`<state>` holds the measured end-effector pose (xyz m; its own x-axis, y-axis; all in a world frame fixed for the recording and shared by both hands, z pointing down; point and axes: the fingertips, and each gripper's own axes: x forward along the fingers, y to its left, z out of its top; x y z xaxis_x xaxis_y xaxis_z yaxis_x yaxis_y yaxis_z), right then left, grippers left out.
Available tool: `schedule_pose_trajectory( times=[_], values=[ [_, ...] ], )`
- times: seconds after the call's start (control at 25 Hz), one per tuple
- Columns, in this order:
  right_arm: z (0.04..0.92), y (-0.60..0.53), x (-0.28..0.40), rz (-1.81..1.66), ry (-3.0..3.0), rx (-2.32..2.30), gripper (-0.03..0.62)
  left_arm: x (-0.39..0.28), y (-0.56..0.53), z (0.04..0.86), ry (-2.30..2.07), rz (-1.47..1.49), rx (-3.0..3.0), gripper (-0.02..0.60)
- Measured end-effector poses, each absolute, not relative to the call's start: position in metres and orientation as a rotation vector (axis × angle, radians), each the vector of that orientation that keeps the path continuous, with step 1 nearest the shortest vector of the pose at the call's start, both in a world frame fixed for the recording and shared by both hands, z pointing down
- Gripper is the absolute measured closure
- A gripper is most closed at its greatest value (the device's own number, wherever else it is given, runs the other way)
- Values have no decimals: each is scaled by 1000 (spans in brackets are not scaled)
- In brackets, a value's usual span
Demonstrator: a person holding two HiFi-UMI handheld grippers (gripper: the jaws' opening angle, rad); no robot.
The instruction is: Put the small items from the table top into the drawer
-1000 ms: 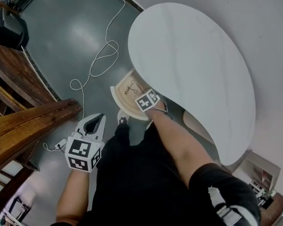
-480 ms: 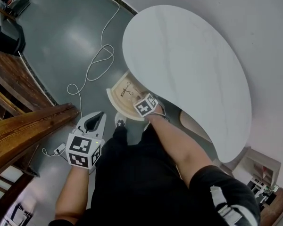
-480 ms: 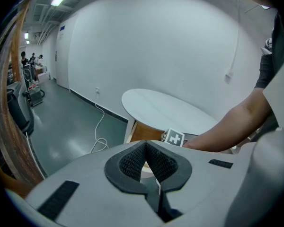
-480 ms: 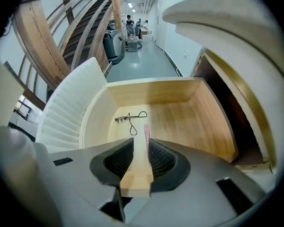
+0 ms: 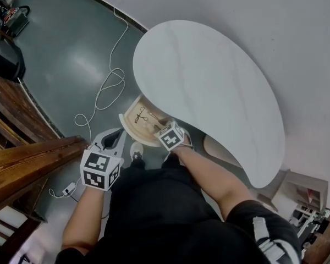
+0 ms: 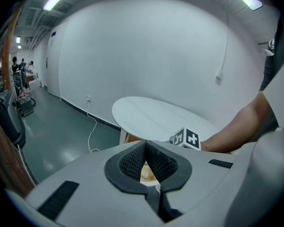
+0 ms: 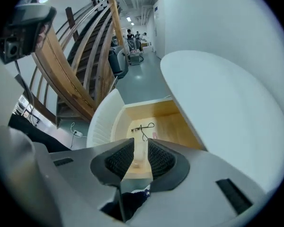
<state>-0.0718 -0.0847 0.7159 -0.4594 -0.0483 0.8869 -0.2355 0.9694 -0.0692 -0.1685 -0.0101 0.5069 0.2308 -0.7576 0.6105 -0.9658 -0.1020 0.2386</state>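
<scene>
Head view: white oval tabletop [image 5: 209, 87] at right, bare. Under its near-left edge sits an open wooden drawer with curved white front [image 5: 148, 128]. A thin black wire-like item [image 5: 142, 114] lies on the drawer floor. Right tongs [image 5: 168, 132] hang over the drawer's near-right part. Left tongs [image 5: 114, 137] are left of the drawer, over the grey-green floor [image 5: 66, 54] and apart from the drawer. A white cable [image 5: 107, 87] loops on the floor, with wooden stairs [image 5: 27, 147] at far left.

Left gripper view: left tongs [image 6: 145, 148] closed tip to tip, nothing in them. Tabletop [image 6: 156, 117] beyond.

Right gripper view: right tongs [image 7: 140, 157] narrow, just been opening, pads gripping nothing. Drawer [image 7: 104, 122] is below them. In it lie the black wire item [image 7: 143, 128] and a small pink item [image 7: 155, 135] just beside it. A pale bit shows through the gap, can't tell what. Tabletop [image 7: 217, 103] at right.
</scene>
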Motion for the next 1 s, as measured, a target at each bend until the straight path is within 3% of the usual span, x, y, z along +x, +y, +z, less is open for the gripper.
schedule_pose_trajectory(
  times=[0.64, 1.0],
  values=[
    [515, -104, -45, 505, -2498, 537, 577, -153, -49, 462, -1538, 462, 2114, 566],
    [459, -112, -21, 578, -2637, 674, 585, -138, -55, 449, -1480, 466, 2211, 566]
  ],
)
